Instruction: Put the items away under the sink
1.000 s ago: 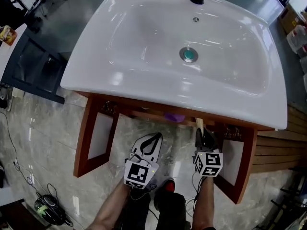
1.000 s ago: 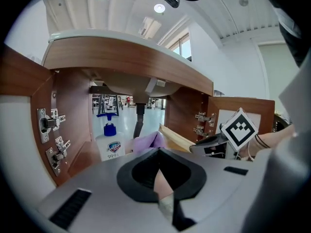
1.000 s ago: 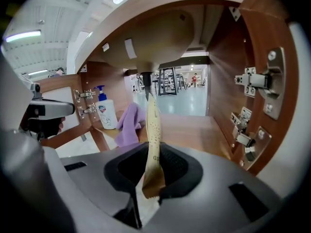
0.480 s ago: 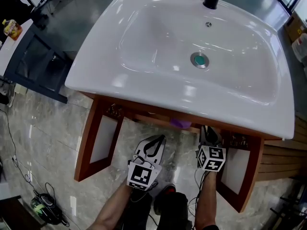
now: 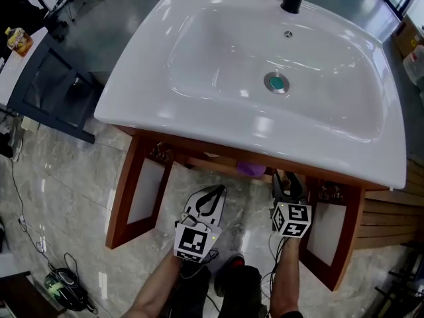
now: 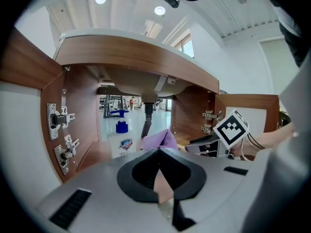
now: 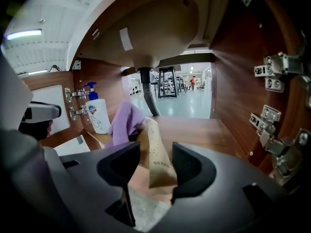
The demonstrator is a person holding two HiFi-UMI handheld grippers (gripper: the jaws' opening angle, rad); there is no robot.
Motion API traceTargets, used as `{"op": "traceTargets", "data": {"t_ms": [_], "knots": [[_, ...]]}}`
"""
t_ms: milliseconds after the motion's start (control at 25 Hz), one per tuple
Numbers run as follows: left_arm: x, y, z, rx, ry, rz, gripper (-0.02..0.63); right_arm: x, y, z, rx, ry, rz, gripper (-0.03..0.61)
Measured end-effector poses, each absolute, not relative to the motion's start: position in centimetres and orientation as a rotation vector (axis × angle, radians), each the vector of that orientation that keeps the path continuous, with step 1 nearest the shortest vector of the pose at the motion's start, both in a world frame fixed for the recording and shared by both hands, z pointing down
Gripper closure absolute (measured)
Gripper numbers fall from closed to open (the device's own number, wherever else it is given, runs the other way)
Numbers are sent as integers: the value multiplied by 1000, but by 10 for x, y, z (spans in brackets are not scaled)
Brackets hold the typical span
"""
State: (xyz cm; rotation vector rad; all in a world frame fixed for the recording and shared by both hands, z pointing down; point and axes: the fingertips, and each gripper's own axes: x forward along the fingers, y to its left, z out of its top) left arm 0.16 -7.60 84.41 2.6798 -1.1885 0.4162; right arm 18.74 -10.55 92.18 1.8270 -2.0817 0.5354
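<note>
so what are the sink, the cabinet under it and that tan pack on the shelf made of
Sink: looks like glazed ceramic, glossy white with sharp light reflections.
Cabinet: reddish-brown wood or wood-look laminate, smooth with a satin sheen; which of the two I cannot tell.
Tan pack: probably kraft paper, matte and creased, with dark print.

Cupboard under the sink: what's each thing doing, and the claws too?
Cupboard doors: open.
Soap bottle: standing upright inside.
Purple cloth: bunched up on the shelf.
Paper packet: lying on the shelf.
Right claw: just opened, packet between its jaws, unsqueezed.
Left claw: shut, empty.
</note>
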Motion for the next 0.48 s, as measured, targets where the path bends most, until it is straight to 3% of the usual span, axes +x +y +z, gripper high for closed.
{"op": "traceTargets", "data": {"t_ms": [480], "knots": [[-2,-56,802,2701,-1190,407,607,175,-80,870,1832,-2141,515,356]]}}
